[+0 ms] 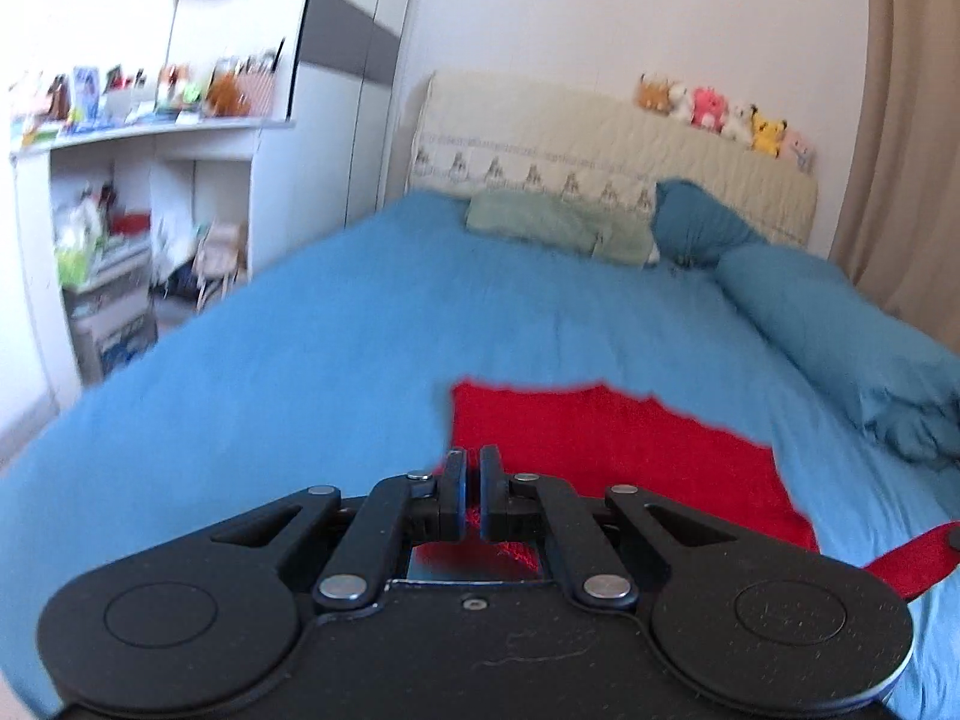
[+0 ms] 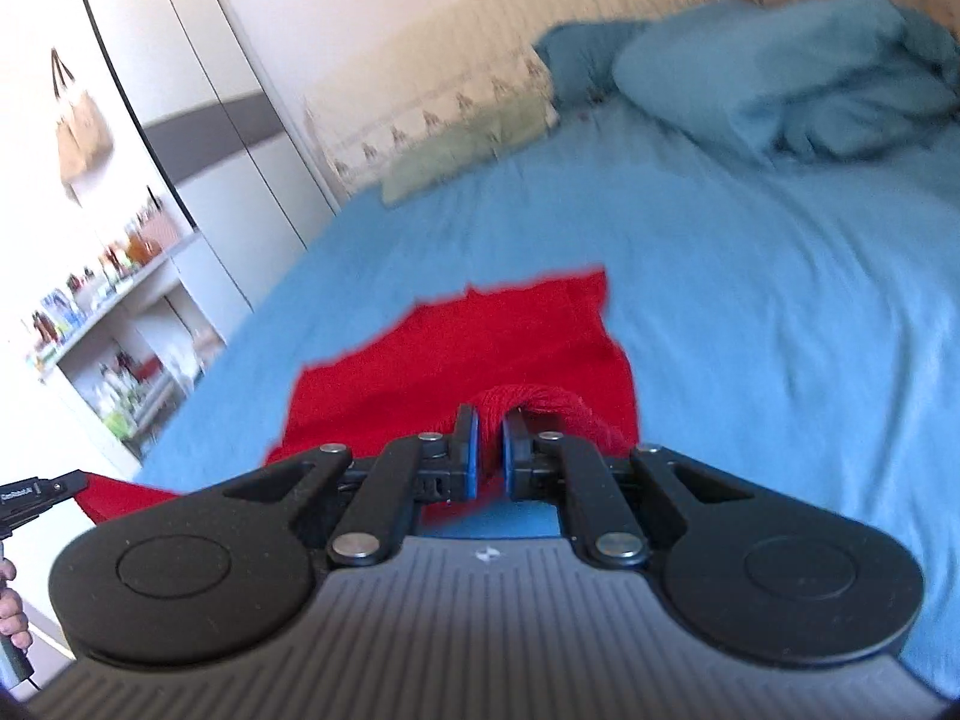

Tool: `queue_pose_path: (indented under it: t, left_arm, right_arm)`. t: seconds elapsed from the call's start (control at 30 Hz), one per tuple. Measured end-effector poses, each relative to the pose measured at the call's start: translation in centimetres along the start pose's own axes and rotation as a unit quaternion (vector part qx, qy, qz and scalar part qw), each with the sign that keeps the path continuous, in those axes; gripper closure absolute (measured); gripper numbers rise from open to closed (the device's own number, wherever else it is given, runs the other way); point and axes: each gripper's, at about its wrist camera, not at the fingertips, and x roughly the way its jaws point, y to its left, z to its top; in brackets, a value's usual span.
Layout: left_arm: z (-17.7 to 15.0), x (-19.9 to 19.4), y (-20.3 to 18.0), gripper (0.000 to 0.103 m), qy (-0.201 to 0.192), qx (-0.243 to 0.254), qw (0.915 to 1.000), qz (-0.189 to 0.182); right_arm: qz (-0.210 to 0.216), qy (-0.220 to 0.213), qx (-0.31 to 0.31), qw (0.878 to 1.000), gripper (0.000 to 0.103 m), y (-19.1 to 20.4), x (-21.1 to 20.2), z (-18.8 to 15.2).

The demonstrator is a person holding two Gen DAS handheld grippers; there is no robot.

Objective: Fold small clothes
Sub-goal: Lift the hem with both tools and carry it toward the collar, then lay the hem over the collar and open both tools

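A small red knitted garment [image 1: 606,438] lies partly on the blue bed sheet [image 1: 288,372]. My left gripper [image 1: 473,468] is shut on its near edge; red knit shows between the pads. In the right wrist view the same garment [image 2: 456,348] stretches ahead and to the left. My right gripper [image 2: 490,432] is shut on a bunched fold of it, lifted off the sheet. The other gripper's tip [image 2: 36,495] shows at the far left, holding the garment's other end. The right gripper's tip with red cloth shows in the left wrist view [image 1: 924,552].
A green pillow [image 1: 558,222] and blue pillows [image 1: 840,324] lie at the bed head under a cream headboard cover [image 1: 600,138] with plush toys [image 1: 726,114]. A white shelf unit [image 1: 138,210] and wardrobe [image 1: 342,78] stand to the left. A curtain [image 1: 900,150] hangs at the right.
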Motion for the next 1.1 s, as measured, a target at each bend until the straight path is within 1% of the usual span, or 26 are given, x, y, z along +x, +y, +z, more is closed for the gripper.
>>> queue_pose_path:
  t: [0.13,0.23,0.33,0.4,0.53,0.63,0.77,0.83,0.9,0.93,1.03,1.07,1.1]
  left_arm:
    - [4.3,4.7,-1.1,0.099,-0.027,0.0,0.9996,-0.004]
    - [6.8,8.9,-2.1,0.099,-0.036,0.009,0.9993,0.006]
    - [8.3,13.8,-2.9,0.099,-0.035,0.013,0.9992,0.019]
    - [8.5,17.2,-3.6,0.099,-0.03,0.025,0.9988,0.028]
    - [7.6,24.9,-4.5,0.099,-0.013,0.043,0.9977,0.051]
    - [6.3,30.1,-4.1,0.099,0.009,0.036,0.9974,0.061]
    - [4.5,35.4,-3.8,0.099,0.031,0.03,0.996,0.079]
    - [3.8,37.2,-3.3,0.099,0.04,0.017,0.9956,0.084]
    - [3.2,38.4,-2.7,0.099,0.049,0.004,0.9948,0.089]
    - [2.8,38.8,-2.5,0.099,0.053,0.002,0.9947,0.089]
    - [2.2,39.3,-2.5,0.098,0.059,0.007,0.9946,0.085]
    - [2.2,39.1,-2.5,0.091,0.059,0.008,0.9948,0.083]
    - [2.3,38.7,-2.6,0.086,0.056,0.008,0.9953,0.079]
  right_arm:
    - [0.004,-0.024,-0.005,1.0,0.08,0.5,4.1,5.2]
    - [-0.003,-0.032,-0.01,0.999,0.08,0.5,8.5,8.6]
    - [-0.015,-0.029,-0.026,0.999,0.08,0.2,13.5,10.9]
    - [-0.025,-0.02,-0.033,0.999,0.08,-0.2,17.8,11.9]
    - [-0.044,-0.001,-0.04,0.998,0.08,-1.8,25.7,12.0]
    - [-0.058,0.017,-0.039,0.997,0.08,-3.3,31.2,11.0]
    - [-0.073,0.038,-0.038,0.996,0.08,-5.5,37.6,10.1]
    - [-0.074,0.044,-0.031,0.996,0.08,-6.2,39.9,10.0]
    - [-0.076,0.049,-0.023,0.996,0.08,-6.9,41.4,9.9]
    - [-0.076,0.054,-0.023,0.995,0.08,-7.1,42.2,9.9]
    - [-0.084,0.065,-0.041,0.994,0.079,-7.2,43.0,9.3]
    - [-0.087,0.067,-0.046,0.993,0.076,-7.3,42.7,9.1]
    - [-0.09,0.066,-0.048,0.993,0.072,-7.2,42.7,9.1]
